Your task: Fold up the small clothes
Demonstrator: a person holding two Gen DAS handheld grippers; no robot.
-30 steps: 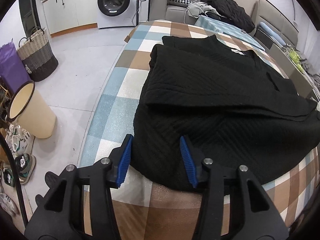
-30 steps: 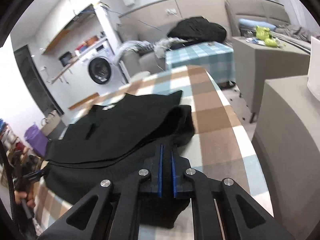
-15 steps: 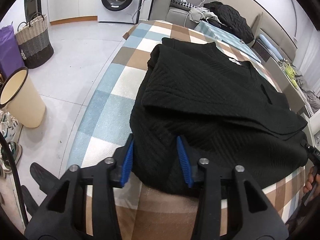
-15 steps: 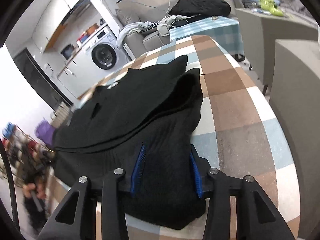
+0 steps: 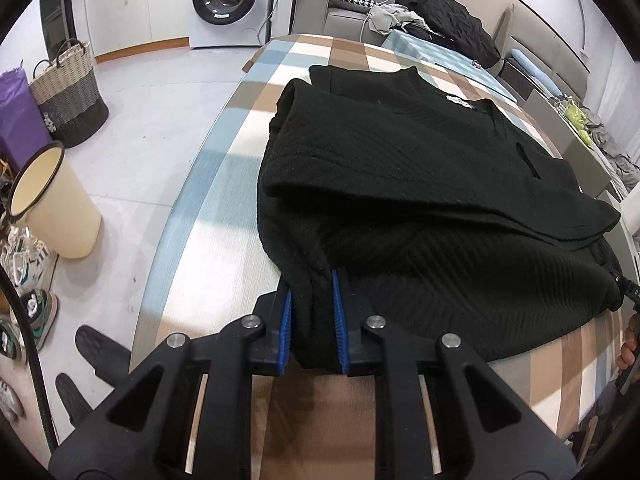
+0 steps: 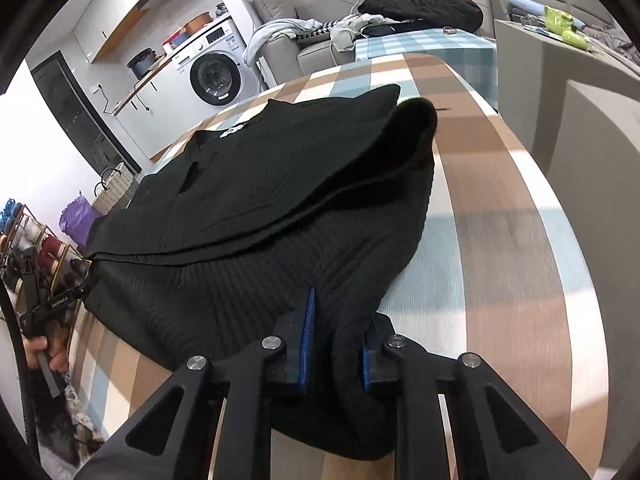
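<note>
Checked tablecloth [image 5: 224, 216] in brown, blue and cream covers the table, with a washing machine [image 5: 226, 0] at the far wall. On the cloth lies a black knit sweater [image 5: 400, 184], partly folded, its upper layer lying over the lower one. The left gripper [image 5: 312, 320] is clamped on a bunch of the sweater's near hem at its left corner. The right gripper [image 6: 336, 344] pinches a thick fold of hem at the right corner, its blue pads [image 6: 306, 340] pressed into the fabric.

Both grippers [image 5: 312, 326] [image 6: 335, 344] clamped, fingers [image 5: 285, 330] level.
</note>
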